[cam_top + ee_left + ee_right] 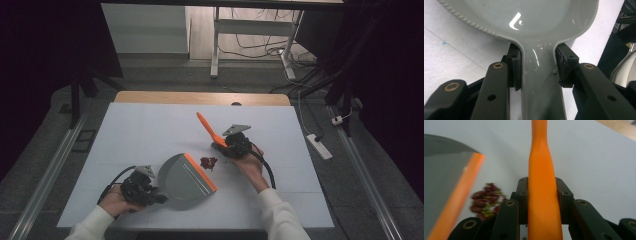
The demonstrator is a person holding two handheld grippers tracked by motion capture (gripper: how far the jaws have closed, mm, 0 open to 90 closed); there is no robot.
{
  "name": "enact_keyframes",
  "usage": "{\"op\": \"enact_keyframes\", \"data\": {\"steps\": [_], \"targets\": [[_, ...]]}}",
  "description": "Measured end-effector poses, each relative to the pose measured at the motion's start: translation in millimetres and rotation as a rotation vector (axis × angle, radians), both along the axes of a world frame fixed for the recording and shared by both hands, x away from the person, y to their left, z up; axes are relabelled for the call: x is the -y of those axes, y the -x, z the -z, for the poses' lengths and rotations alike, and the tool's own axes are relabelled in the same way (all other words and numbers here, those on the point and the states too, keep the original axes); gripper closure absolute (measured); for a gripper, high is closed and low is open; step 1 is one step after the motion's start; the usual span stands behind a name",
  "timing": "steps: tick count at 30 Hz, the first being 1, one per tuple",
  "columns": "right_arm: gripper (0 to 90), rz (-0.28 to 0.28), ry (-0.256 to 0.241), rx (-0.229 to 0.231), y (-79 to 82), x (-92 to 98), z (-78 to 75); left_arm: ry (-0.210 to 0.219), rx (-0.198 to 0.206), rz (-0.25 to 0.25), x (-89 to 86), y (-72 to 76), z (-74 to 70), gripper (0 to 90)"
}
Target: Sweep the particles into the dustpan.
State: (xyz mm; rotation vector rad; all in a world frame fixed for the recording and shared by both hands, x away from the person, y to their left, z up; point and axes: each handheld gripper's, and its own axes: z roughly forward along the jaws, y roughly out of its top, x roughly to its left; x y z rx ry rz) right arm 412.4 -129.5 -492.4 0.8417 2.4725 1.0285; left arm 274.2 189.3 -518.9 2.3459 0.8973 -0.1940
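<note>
while the left gripper [159, 196] sat at lower left of the high view, its jaws were clenched on the grey handle of the dustpan [185, 181]; in the left gripper view both pads pressed the handle [539, 82] sides, pan body across the top of frame. dustpan lay on the white table [140, 130], low centre, its orange lip [200, 172] facing upper right toward the debris [208, 162]. right gripper [223, 145] was right of centre, jaws clamped on the orange brush [207, 128] handle, which pointed up-left. in the right gripper view the handle [543, 195] ran up the middle between the jaws, reddish debris pile [486, 201] at lower left, just beside the pan's orange lip [459, 195] on the left edge. debris lay between lip and right gripper, on the table, not in the pan.
</note>
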Motion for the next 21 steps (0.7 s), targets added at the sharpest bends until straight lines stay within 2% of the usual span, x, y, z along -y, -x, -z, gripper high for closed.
{"op": "enact_keyframes", "data": {"steps": [2,4,5,7,9,10,14,18,21], "targets": [[70.3,-0.023,-0.030,-0.026,2.5,-3.4,1.0,0.001,0.000,0.000,0.0,0.0,0.1,61.7],[70.3,-0.039,-0.020,-0.027,5.6,-7.7,0.1,0.001,0.000,0.000,0.0,0.0,0.2,61.7],[70.3,-0.059,-0.054,-0.060,5.8,-7.9,-0.6,0.001,-0.001,0.001,0.0,-0.1,0.2,61.7],[70.4,-0.085,-0.115,-0.084,5.8,-6.7,-3.0,0.001,-0.001,0.000,-0.1,-0.1,0.4,61.7],[70.3,-0.067,-0.113,-0.051,6.5,-4.1,-10.9,0.001,0.000,0.001,-0.1,0.1,0.4,61.8],[70.3,-0.055,-0.123,-0.027,6.1,0.7,-16.6,0.001,0.000,0.001,-0.1,0.2,0.3,61.7],[70.4,0.005,-0.186,0.007,3.0,22.2,-30.6,0.001,0.000,0.001,-0.3,0.1,0.4,61.7],[70.4,0.056,-0.212,0.016,-2.2,42.4,-35.9,0.001,-0.001,0.001,-0.2,-0.1,0.5,61.7],[70.3,0.075,-0.216,0.013,-6.1,47.7,-34.1,0.001,-0.001,0.002,-0.2,-0.3,0.7,61.7]]}}
